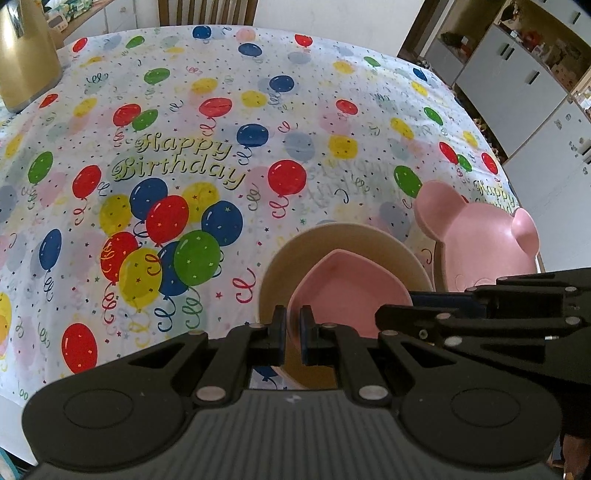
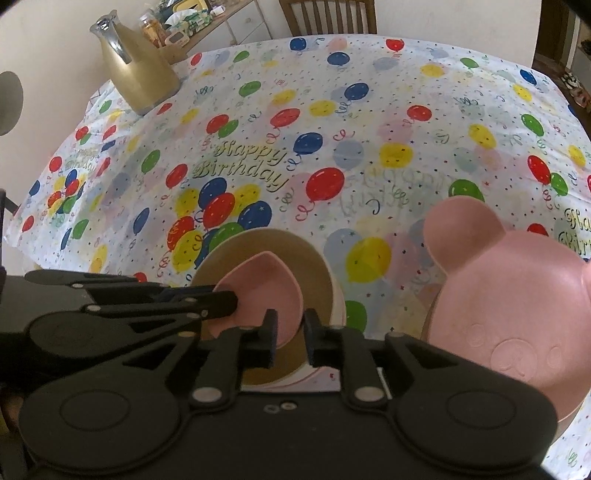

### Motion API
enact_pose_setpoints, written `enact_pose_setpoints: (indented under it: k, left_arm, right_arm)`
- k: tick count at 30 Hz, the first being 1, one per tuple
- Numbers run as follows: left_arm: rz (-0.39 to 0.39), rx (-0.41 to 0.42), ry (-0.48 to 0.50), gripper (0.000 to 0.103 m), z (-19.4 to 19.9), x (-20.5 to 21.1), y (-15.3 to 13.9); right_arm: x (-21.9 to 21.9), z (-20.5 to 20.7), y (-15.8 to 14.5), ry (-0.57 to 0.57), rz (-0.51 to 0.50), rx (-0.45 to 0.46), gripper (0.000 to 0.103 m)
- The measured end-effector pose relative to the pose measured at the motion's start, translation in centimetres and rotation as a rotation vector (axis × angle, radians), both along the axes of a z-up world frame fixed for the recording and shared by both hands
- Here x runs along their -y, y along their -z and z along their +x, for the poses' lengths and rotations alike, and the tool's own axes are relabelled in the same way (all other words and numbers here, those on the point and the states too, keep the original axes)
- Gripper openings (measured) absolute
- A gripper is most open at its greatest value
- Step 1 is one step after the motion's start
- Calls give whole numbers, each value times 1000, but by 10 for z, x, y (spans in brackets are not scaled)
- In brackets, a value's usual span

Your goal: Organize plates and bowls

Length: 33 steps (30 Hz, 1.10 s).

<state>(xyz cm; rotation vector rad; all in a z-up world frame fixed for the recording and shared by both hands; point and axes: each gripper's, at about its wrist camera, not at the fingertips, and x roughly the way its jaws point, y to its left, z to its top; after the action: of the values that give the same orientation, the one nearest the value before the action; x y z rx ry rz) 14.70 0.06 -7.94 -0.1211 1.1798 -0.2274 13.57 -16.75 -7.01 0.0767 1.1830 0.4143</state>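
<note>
A pink heart-shaped bowl (image 1: 351, 288) (image 2: 262, 284) rests inside a beige bowl (image 1: 332, 240) (image 2: 314, 266) near the table's front edge. My left gripper (image 1: 293, 334) is shut on the pink bowl's near rim; in the right wrist view its tip (image 2: 229, 301) sits on the bowl's left side. My right gripper (image 2: 291, 341) straddles the same bowl's rim with a small gap, and its right pad is clear of the rim. The left wrist view shows the right gripper (image 1: 388, 314) coming in from the right. A pink bear-shaped plate (image 1: 484, 247) (image 2: 509, 288) lies to the right.
A balloon-print birthday tablecloth (image 1: 221, 110) (image 2: 369, 110) covers the table. A gold jug (image 1: 26, 55) (image 2: 140, 70) stands at the far left corner. A wooden chair (image 2: 328, 14) is behind the table, and white cabinets (image 1: 517, 81) line the right. A pale rim (image 2: 339, 302) shows under the beige bowl.
</note>
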Motion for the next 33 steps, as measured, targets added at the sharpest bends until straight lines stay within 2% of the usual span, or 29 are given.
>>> enact_pose_setpoints:
  k: [10,24,31,33]
  left_arm:
    - [-20,18,4,7,-2,-2,-6]
    - [-9,135,-12,8,-25,3,-40]
    - [2,187,-53,10,-44,2,-52]
    - [0,194,-62,10,-48,1,-54]
  right_arm:
    - [4,-3,-14,-2,19,39,26]
    - [16,-26,-39,-31,27,161,43]
    - [21,-43,-53,-63,21,244,64]
    - [22,-48,-57,-75,22,263,65]
